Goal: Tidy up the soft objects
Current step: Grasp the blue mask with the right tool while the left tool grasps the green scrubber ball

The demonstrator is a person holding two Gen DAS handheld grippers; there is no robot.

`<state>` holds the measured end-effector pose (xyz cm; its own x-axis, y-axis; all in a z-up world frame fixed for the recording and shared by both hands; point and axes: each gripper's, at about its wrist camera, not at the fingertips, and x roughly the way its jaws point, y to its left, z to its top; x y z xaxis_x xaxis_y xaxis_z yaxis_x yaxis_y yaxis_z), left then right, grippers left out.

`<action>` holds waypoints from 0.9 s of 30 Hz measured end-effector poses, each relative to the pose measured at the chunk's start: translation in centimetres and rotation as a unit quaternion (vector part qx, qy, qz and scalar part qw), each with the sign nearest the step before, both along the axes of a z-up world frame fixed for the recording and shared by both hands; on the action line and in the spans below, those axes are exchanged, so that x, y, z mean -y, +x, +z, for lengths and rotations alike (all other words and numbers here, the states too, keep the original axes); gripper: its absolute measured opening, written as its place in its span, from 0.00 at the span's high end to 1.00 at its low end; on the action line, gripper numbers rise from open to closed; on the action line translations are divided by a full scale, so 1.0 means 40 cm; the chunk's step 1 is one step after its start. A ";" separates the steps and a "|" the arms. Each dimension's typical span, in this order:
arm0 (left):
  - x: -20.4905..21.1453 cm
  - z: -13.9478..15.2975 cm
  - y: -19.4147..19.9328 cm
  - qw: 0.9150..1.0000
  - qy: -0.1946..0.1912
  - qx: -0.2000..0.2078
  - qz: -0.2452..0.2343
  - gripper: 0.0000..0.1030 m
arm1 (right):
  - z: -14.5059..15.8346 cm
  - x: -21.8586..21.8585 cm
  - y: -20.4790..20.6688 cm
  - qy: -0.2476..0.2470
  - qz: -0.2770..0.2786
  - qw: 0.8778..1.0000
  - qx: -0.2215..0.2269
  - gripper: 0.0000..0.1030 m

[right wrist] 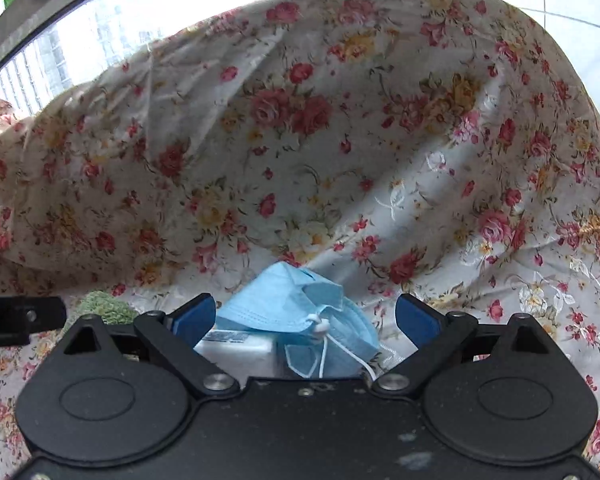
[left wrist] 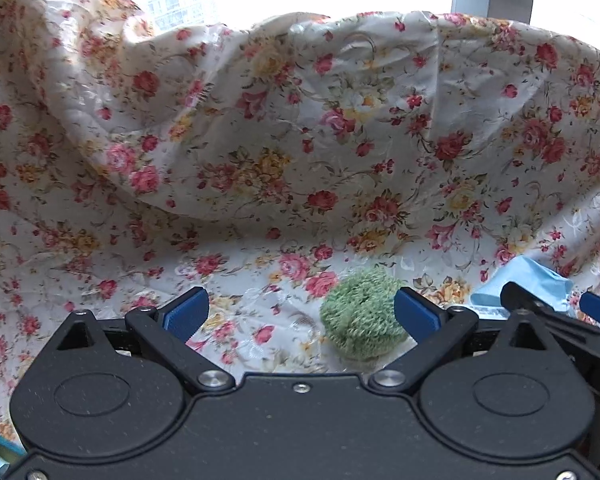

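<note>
floral cloth [left wrist: 300,140] drapes everything | left gripper [left wrist: 300,316] spread wide, empty, green scrubber [left wrist: 360,314] lying beside its right finger | right gripper [right wrist: 304,320] spread wide around blue mask [right wrist: 300,316], contact unclear | white pack [right wrist: 240,350] partly hidden

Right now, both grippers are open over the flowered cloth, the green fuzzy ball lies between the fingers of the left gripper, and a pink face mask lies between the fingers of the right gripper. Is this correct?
Not quite: the face mask is light blue, not pink, as the right wrist view shows. The rest holds: the left gripper and right gripper are open over the flowered cloth, with the green fuzzy ball between the left gripper's fingers.
</note>
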<state>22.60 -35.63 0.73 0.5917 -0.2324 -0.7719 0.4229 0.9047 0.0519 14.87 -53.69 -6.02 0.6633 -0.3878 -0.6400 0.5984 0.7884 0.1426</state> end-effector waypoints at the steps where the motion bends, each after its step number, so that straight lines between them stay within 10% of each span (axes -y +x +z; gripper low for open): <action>1: 0.008 -0.007 0.005 1.000 -0.001 -0.005 -0.003 0.06 | -0.001 0.001 -0.001 0.001 -0.001 1.000 0.001 0.06; 12: 0.064 -0.076 0.056 0.999 0.002 -0.044 0.002 0.04 | -0.010 0.031 -0.010 0.021 -0.025 0.999 -0.003 0.11; 18: 0.059 -0.076 0.051 0.997 -0.031 -0.063 -0.030 0.40 | -0.013 0.041 -0.014 0.033 -0.014 0.999 0.007 0.20; 27: 0.056 -0.044 0.018 0.996 -0.043 -0.052 -0.051 0.54 | -0.008 0.026 -0.015 0.038 0.016 0.999 0.020 0.65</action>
<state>23.31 -37.88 -1.04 0.4799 -0.3551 -0.8022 0.5117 0.8561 -0.0728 14.25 -54.74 -6.33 0.7001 -0.3172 -0.6397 0.5654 0.7934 0.2254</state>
